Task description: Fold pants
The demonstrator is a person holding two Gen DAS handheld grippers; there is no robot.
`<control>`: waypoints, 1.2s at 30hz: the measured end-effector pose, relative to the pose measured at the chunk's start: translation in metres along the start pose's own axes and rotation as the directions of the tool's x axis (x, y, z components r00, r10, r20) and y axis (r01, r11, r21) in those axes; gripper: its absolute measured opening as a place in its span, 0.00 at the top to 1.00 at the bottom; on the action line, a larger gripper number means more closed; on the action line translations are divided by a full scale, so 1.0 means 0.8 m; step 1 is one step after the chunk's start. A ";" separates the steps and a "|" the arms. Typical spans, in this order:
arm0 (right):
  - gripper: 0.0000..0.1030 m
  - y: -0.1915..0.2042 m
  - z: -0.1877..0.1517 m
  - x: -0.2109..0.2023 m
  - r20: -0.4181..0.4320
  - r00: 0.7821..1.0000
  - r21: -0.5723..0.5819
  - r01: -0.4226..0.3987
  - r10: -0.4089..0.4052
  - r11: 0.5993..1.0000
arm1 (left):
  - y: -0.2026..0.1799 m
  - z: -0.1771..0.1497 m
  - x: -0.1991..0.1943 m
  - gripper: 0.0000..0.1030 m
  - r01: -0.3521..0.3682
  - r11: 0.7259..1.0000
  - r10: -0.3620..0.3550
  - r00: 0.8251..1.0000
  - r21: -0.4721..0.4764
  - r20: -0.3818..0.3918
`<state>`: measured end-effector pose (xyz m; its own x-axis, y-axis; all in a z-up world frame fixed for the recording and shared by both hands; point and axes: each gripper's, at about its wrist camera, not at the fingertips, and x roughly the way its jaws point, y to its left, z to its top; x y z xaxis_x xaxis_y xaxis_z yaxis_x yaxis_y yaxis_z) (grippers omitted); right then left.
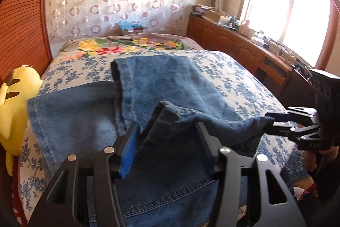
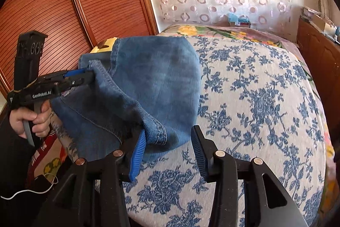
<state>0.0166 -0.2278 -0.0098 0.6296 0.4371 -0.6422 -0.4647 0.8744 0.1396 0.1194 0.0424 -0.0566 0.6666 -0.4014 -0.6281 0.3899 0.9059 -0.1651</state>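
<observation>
blue denim pants [image 1: 165, 86]: on floral-print bedspread [image 1: 233, 82], waistband end lifted | left gripper [image 1: 167, 142]: jaws parted, denim fold between, pads not pressing | right gripper [image 2: 167, 146]: jaws apart, hem against blue left pad only

Ahead of our tongs we see the bed [image 1: 223, 69] in its blue-flowered cover, jeans [image 1: 161, 82] spread across it, yellow plush toy [image 1: 14, 99] lying left.
</observation>
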 end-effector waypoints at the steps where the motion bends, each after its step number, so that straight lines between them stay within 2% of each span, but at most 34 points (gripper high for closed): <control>1: 0.56 -0.001 -0.001 0.003 -0.006 1.000 0.000 -0.001 0.001 1.000 | -0.002 0.001 0.000 0.54 0.005 1.000 -0.005 1.000 0.002 0.002; 2: 0.56 -0.001 -0.002 0.004 -0.013 1.000 -0.003 0.000 0.000 1.000 | -0.003 0.002 0.002 0.56 0.008 1.000 -0.008 1.000 0.005 0.002; 5: 0.56 0.001 -0.007 0.007 -0.021 1.000 -0.012 -0.001 0.001 1.000 | -0.006 0.003 0.001 0.68 0.026 1.000 -0.026 1.000 0.011 0.008; 7: 0.56 0.001 -0.011 0.011 -0.036 0.999 -0.014 -0.002 0.002 1.000 | -0.008 0.005 -0.003 0.81 0.036 0.999 -0.037 0.999 0.017 0.020; 10: 0.56 0.002 -0.016 0.016 -0.055 0.998 -0.018 0.002 -0.003 1.000 | -0.011 0.011 -0.014 0.88 0.048 0.999 -0.049 0.997 0.017 0.051; 18: 0.56 0.010 -0.006 0.029 -0.059 0.997 0.015 -0.041 0.042 0.999 | -0.022 0.051 -0.078 0.92 0.003 0.998 -0.014 0.981 0.059 0.194; 24: 0.56 0.028 -0.001 0.022 -0.045 0.997 -0.021 -0.065 0.064 0.998 | -0.009 0.071 -0.152 0.93 -0.048 0.998 0.034 0.948 0.037 0.317; 28: 0.56 0.032 0.001 0.015 -0.036 0.997 -0.032 -0.068 0.066 0.997 | 0.008 0.063 -0.191 0.93 -0.093 0.996 0.082 0.928 0.013 0.364; 31: 0.56 0.034 0.003 0.014 -0.031 0.997 -0.036 -0.071 0.070 0.997 | 0.033 0.041 -0.204 0.93 -0.126 0.992 0.127 0.927 -0.028 0.353; 36: 0.56 0.041 0.014 0.019 -0.023 0.997 -0.052 -0.068 0.067 0.996 | 0.062 -0.006 -0.178 0.93 -0.155 0.986 0.166 0.956 -0.064 0.244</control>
<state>0.0177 -0.1899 -0.0067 0.5826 0.4899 -0.6485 -0.5386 0.8303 0.1434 0.0407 0.1450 0.0211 0.8565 -0.2656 -0.4425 0.2399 0.9640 -0.1142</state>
